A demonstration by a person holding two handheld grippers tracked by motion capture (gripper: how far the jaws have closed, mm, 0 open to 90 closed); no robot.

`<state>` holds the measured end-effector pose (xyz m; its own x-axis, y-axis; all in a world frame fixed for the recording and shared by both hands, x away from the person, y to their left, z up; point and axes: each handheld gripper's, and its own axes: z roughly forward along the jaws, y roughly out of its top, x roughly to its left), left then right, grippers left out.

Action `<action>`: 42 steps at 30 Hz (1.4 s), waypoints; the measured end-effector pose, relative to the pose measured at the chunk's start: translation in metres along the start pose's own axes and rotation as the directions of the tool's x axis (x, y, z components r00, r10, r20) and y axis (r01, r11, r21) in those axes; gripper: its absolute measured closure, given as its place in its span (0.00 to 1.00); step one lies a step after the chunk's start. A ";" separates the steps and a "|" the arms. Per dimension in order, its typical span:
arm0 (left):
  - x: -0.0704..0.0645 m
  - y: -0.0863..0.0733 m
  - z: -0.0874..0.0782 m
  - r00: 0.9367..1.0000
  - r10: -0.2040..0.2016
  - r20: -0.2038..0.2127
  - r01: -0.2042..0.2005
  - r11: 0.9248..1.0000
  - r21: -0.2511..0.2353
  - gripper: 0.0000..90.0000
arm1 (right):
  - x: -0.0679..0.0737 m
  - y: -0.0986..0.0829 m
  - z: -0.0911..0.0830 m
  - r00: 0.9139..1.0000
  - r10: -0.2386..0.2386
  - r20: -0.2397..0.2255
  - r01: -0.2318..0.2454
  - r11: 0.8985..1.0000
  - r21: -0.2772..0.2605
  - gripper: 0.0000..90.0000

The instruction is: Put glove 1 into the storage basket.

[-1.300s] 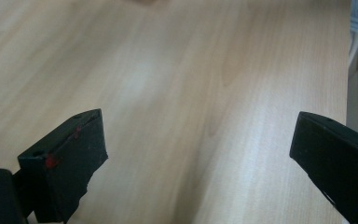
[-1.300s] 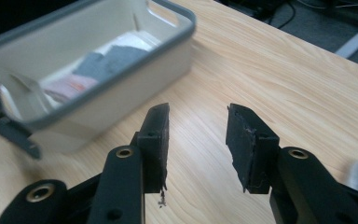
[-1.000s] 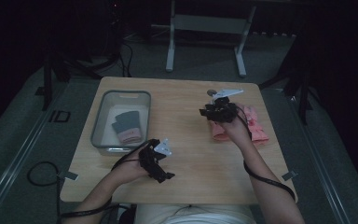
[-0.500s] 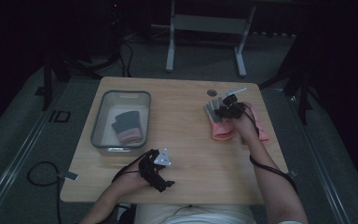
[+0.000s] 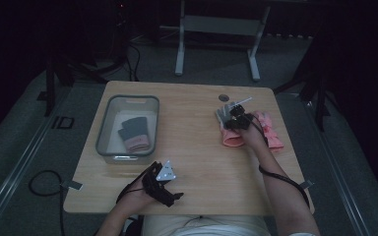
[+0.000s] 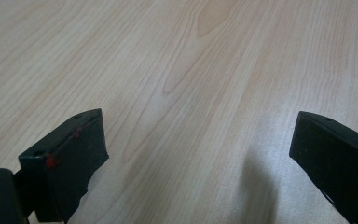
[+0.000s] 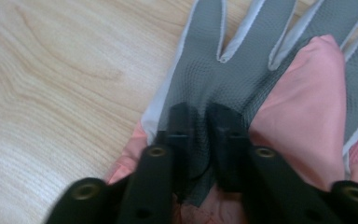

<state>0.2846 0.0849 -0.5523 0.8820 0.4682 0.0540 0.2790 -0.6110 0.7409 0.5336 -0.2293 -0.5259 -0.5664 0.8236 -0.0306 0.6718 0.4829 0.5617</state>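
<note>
A grey-palmed glove with pink fabric [image 7: 242, 70] lies on the wooden table [image 5: 192, 142] at the right, its fingers pointing away. My right gripper [image 7: 205, 116] is shut on a fold of its grey palm. From above, that right gripper [image 5: 234, 118] sits on the pink and grey glove [image 5: 230, 136], and a second pink glove [image 5: 271, 132] lies just to its right. My left gripper [image 5: 165, 186] rests near the table's front edge. Seen from its own camera, the left gripper [image 6: 198, 135] stands wide open over bare wood with nothing between its jaws.
A grey bin [image 5: 109, 127] stands at the table's left and holds a dark glove [image 5: 133, 129] and pink fabric [image 5: 138, 144]. A small round hole [image 5: 222, 98] marks the tabletop behind the gloves. A metal stand [image 5: 216, 29] sits on the floor beyond the table.
The right gripper has shut on the glove and shifted it a little left off the other pink glove. The left gripper has drawn back toward the table's front edge.
</note>
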 end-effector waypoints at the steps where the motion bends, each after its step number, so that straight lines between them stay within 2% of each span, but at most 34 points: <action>1: 0.000 0.000 0.000 1.000 0.000 0.000 0.000 1.000 0.000 0.04 | 0.000 0.000 0.000 1.000 0.000 0.000 0.000 1.000 0.000 0.92; 2: -0.002 -0.001 -0.001 1.000 0.006 -0.006 -0.006 1.000 -0.007 0.04 | 0.000 0.000 -0.001 1.000 0.010 0.002 -0.010 1.000 -0.007 0.94; 3: -0.003 -0.002 -0.002 1.000 0.004 -0.007 -0.004 1.000 -0.010 0.04 | 0.001 0.000 -0.007 0.998 0.054 0.011 -0.054 0.998 -0.033 0.98; 8: -0.003 -0.003 -0.003 1.000 -0.001 -0.008 0.001 1.000 -0.017 0.04 | 0.010 0.002 -0.029 0.994 0.111 0.017 -0.109 0.988 -0.106 0.99; 9: -0.001 -0.003 -0.005 1.000 -0.001 -0.019 0.000 1.000 -0.023 0.04 | 0.019 0.004 -0.048 0.993 0.121 -0.015 -0.122 0.979 -0.162 0.99; 10: -0.001 -0.003 -0.005 1.000 -0.005 -0.022 0.004 1.000 -0.028 0.04 | 0.024 0.005 -0.057 0.992 0.116 -0.040 -0.121 0.974 -0.190 0.99; 12: -0.001 -0.004 -0.006 0.999 -0.007 -0.034 0.006 0.999 -0.036 0.04 | 0.035 0.006 -0.075 0.992 0.111 -0.062 -0.123 0.963 -0.239 0.99; 13: -0.001 -0.004 -0.006 0.999 -0.007 -0.034 0.006 0.999 -0.036 0.04 | 0.035 0.006 -0.075 0.992 0.111 -0.062 -0.123 0.963 -0.239 0.99; 14: -0.001 -0.004 -0.006 0.999 -0.007 -0.034 0.006 0.999 -0.036 0.04 | 0.041 0.007 -0.085 0.992 0.103 -0.073 -0.119 0.958 -0.260 0.99; 15: -0.003 -0.004 -0.006 0.999 0.005 -0.037 -0.006 0.999 -0.034 0.04 | 0.055 0.007 -0.105 0.992 0.103 -0.073 -0.121 0.945 -0.304 0.99; 17: -0.004 -0.004 -0.006 0.999 0.008 -0.033 -0.009 0.999 -0.039 0.04 | 0.066 0.006 -0.119 0.992 0.106 -0.074 -0.125 0.939 -0.320 0.99; 19: -0.004 -0.004 -0.006 0.999 0.016 -0.039 -0.017 0.999 -0.040 0.04 | 0.076 0.002 -0.131 0.988 0.133 -0.074 -0.150 0.932 -0.329 0.99; 23: -0.004 -0.003 -0.008 0.999 0.019 -0.040 -0.021 0.998 -0.052 0.04 | 0.094 -0.012 -0.142 0.981 0.161 -0.107 -0.189 0.918 -0.349 0.99; 26: -0.003 -0.003 -0.008 0.998 0.031 -0.049 -0.033 0.998 -0.053 0.04 | 0.105 -0.026 -0.141 0.977 0.181 -0.113 -0.209 0.916 -0.341 0.99; 27: -0.003 -0.003 -0.008 0.998 0.033 -0.051 -0.036 0.998 -0.051 0.04 | 0.108 -0.031 -0.139 0.973 0.198 -0.118 -0.227 0.916 -0.332 0.99; 29: -0.004 -0.003 -0.007 0.998 0.037 -0.053 -0.040 0.998 -0.054 0.04 | 0.116 -0.039 -0.133 0.971 0.211 -0.110 -0.235 0.920 -0.313 0.99; 30: -0.004 -0.003 -0.007 0.998 0.039 -0.054 -0.042 0.998 -0.052 0.04 | 0.119 -0.043 -0.130 0.967 0.229 -0.113 -0.253 0.917 -0.309 0.99; 31: -0.004 -0.003 -0.007 0.998 0.042 -0.055 -0.045 0.998 -0.049 0.04 | 0.123 -0.047 -0.126 0.967 0.235 -0.103 -0.255 0.918 -0.303 0.99; 33: -0.004 -0.004 -0.006 0.998 0.043 -0.052 -0.045 0.998 -0.042 0.04 | 0.130 -0.052 -0.115 0.969 0.239 -0.063 -0.247 0.927 -0.283 0.99; 38: -0.004 -0.004 -0.005 0.999 0.035 -0.031 -0.035 0.999 -0.029 0.04 | 0.135 -0.058 -0.080 0.960 0.273 -0.055 -0.279 0.936 -0.215 0.99; 42: -0.002 -0.005 -0.005 0.999 0.027 -0.026 -0.028 0.999 -0.023 0.04 | 0.138 -0.055 -0.057 0.958 0.282 -0.052 -0.286 0.942 -0.177 0.99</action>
<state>0.2792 0.0900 -0.5534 0.8790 0.4679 0.0917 0.2456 -0.6091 0.7541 0.3918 -0.1592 -0.5139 -0.3781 0.9097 0.1715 0.7102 0.1662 0.6841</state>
